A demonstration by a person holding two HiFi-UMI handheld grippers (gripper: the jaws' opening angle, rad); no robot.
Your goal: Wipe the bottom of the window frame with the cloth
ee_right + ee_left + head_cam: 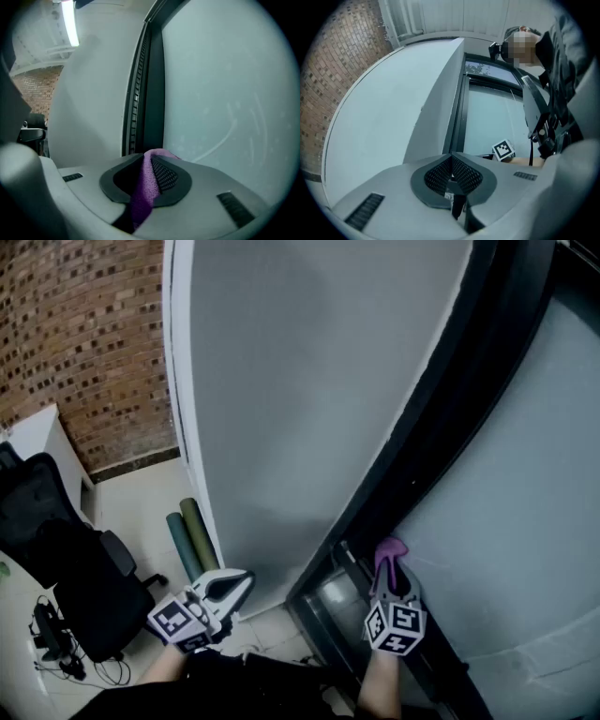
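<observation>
A purple cloth (146, 185) is pinched between the jaws of my right gripper (151, 159), which is shut on it. In the head view the cloth (388, 552) sticks out past the right gripper (392, 585), close to the dark window frame (427, 446) and the frosted pane (525, 502). My left gripper (236, 583) hangs lower left, near the grey wall panel (309, 399), jaws shut with nothing between them. In the left gripper view the gripper (452, 161) points along the wall toward the frame (457, 122).
A black office chair (66, 549) stands at the left, with cables (52, 638) on the floor. Two rolled mats (192, 540) lean at the wall's foot. A brick wall (89, 343) is behind. A metal sill box (337, 601) sits at the frame's base.
</observation>
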